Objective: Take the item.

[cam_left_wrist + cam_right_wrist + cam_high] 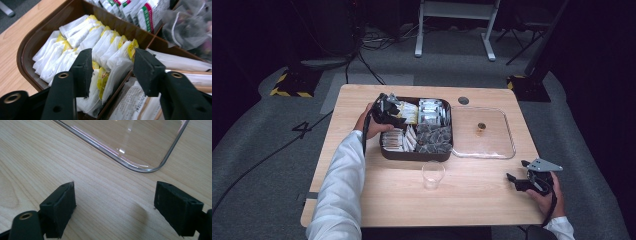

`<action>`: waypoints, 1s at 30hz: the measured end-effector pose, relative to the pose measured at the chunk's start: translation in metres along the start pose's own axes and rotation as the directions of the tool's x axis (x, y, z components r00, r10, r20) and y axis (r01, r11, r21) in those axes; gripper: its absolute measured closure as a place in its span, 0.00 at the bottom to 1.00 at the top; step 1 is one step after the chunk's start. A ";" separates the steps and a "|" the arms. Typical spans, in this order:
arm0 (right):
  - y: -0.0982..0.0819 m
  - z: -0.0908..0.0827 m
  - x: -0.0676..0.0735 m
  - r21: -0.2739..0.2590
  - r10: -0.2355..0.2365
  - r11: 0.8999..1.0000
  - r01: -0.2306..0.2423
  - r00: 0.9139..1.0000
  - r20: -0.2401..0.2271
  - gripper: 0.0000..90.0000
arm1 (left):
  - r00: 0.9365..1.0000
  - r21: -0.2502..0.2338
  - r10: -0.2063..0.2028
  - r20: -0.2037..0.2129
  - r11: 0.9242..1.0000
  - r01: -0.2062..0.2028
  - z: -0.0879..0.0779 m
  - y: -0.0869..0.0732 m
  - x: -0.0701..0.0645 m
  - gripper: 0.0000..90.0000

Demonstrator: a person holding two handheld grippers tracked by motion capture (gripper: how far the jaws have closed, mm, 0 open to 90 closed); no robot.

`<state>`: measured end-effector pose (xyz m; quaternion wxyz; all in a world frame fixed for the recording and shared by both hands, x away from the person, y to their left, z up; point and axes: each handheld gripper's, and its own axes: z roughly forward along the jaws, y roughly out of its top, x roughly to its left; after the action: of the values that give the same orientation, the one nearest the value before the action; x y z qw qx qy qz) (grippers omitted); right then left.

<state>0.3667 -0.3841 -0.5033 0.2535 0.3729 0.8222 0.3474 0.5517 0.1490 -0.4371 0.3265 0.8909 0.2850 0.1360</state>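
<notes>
Now, box: a dark brown divided box (384,151) sits mid-bench, beside a clear lid (508,134).
Near-left compartment: white tea bags with yellow tags (105,45), packed upright.
Other compartments: striped sachets (147,15), mesh bags (190,27), flat paper packets (135,102).
Cup: a clear plastic cup (432,175) stands before the box.
Left gripper (110,68): jaws spread around a tea bag, not pinching.
Right gripper (115,202): jaws spread over bare bench (37,157), by the lid's corner.
</notes>
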 end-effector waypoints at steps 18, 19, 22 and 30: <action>0.000 0.000 0.000 -0.001 -0.001 1.000 0.001 1.000 -0.001 0.20 | 1.000 -0.048 0.011 -0.016 0.999 -0.012 -0.004 -0.003 0.000 1.00; 0.000 0.000 0.000 -0.002 -0.002 1.000 0.002 1.000 0.000 0.20 | 1.000 -0.063 0.009 -0.021 0.998 -0.010 -0.007 -0.003 0.000 1.00; 0.000 0.000 0.000 0.000 -0.001 1.000 0.001 1.000 0.000 0.20 | 0.999 -0.097 0.002 -0.039 0.995 -0.005 -0.018 -0.003 0.000 1.00; 0.000 0.000 0.000 0.002 0.006 1.000 -0.006 1.000 -0.002 0.20 | 0.999 -0.158 -0.024 -0.048 0.987 0.016 -0.035 -0.007 0.001 1.00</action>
<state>0.3671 -0.3843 -0.5033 0.2514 0.3750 0.8217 0.3478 0.5347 0.1718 -0.4148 0.3900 0.8558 0.2902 0.1769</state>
